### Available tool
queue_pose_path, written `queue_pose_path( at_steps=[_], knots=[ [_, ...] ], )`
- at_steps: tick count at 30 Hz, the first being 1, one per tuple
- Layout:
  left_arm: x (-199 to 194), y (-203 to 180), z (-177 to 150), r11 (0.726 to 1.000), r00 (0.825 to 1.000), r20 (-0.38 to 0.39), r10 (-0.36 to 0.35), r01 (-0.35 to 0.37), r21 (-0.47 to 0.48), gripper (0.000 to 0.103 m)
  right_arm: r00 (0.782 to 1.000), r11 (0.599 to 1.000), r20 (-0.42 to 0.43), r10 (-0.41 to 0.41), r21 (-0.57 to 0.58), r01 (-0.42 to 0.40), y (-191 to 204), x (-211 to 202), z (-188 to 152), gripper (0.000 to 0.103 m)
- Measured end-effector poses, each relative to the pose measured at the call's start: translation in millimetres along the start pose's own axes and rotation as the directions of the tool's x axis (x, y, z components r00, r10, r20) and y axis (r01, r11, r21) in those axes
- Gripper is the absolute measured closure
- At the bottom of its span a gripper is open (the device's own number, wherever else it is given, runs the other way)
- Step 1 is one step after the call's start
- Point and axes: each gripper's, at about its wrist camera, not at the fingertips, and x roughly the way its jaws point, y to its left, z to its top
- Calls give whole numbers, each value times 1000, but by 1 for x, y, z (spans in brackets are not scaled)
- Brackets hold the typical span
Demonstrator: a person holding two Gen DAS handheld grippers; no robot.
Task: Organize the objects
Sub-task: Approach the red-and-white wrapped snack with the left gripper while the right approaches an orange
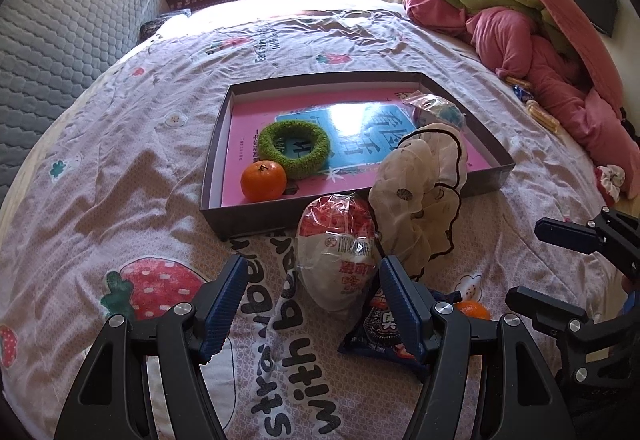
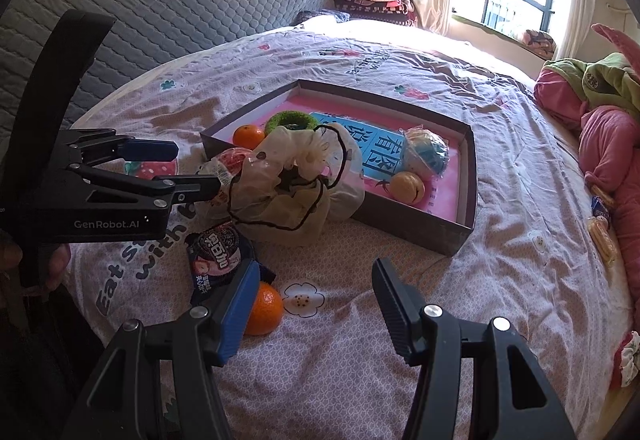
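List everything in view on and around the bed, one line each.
tray: one, dark shallow box with a pink and blue base, mid-bed
oranges: two; one in the tray's near corner, one on the sheet by the right claw
green ring: one, fuzzy, in the tray
wrapped blue ball: one, in the tray
yellow ball: one, in the tray
cream scrunchie: one, draped over the tray's near wall
red and white packet: one, on the sheet before the tray
dark snack packet: one, on the sheet
blankets: heap, pink and green, far right
left claw: open, around the red and white packet
right claw: open, empty
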Motion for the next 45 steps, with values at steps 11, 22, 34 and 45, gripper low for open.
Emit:
queue_pose_path(
  at_steps=[11,22,34,45],
  knots=[
    [8,-1,-4,1000,999,-32,6,-6,15,33,999,999,-32,17,-29,-17,9,6,-6,45],
    [20,-8,-7,999,997,-70,24,-21,39,33,996,997,-80,35,-62,-40,18,15,-13,45],
    [27,-8,-5,999,996,-80,39,-37,29,33,994,995,-104,38,-85,-47,25,21,-15,45],
    [32,-10,-2,999,996,-81,43,-41,16,33,992,994,-122,44,-99,-56,30,27,-14,45]
  ],
)
